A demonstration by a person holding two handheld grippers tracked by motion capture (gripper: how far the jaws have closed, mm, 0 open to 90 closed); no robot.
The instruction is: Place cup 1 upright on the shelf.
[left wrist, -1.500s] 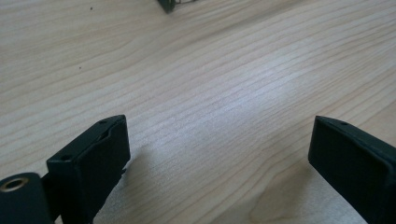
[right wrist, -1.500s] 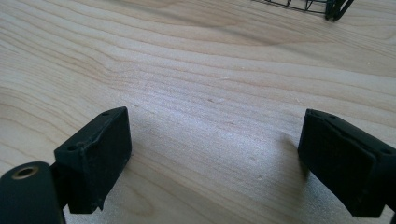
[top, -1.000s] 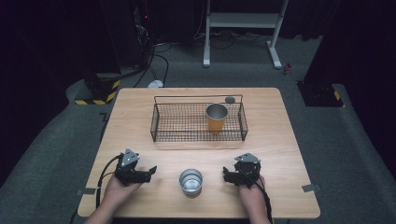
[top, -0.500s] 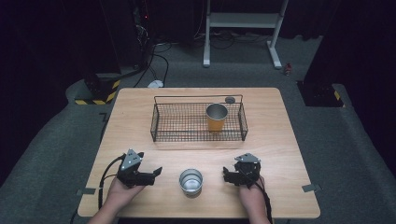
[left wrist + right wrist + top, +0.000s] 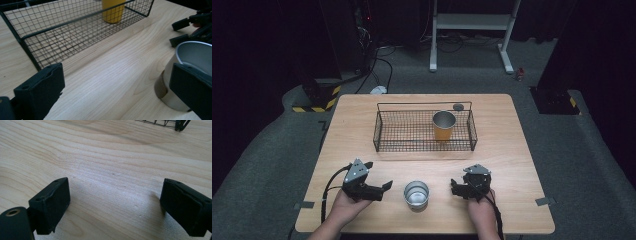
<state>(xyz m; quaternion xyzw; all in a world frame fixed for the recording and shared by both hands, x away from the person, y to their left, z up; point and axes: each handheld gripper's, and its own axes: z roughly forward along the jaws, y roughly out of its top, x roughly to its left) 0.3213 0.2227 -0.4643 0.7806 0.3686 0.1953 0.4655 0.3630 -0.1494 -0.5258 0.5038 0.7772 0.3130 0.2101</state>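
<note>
A silver metal cup (image 5: 416, 194) stands upright near the table's front edge, between my two grippers. My left gripper (image 5: 385, 187) is a little to its left. Its jaws have just been opening, now stand wide, and hold nothing. In the left gripper view (image 5: 117, 75) the silver cup (image 5: 190, 57) stands beyond the right-hand jaw, apart from the pads. My right gripper (image 5: 454, 188) rests to the right of the cup, open, with bare wood between its jaws (image 5: 115, 192). A yellow cup (image 5: 444, 125) stands upright at the right end of a black wire basket (image 5: 424, 148).
The wire basket (image 5: 75, 37) takes up the middle of the wooden table (image 5: 512, 150), with the yellow cup (image 5: 113, 11) inside it. A small dark round object (image 5: 458, 106) lies behind the basket. Cables and a white stand are on the floor beyond the table.
The left gripper has shifted slightly toward the silver cup and its jaws have spread wider. The right gripper and both cups have not moved.
</note>
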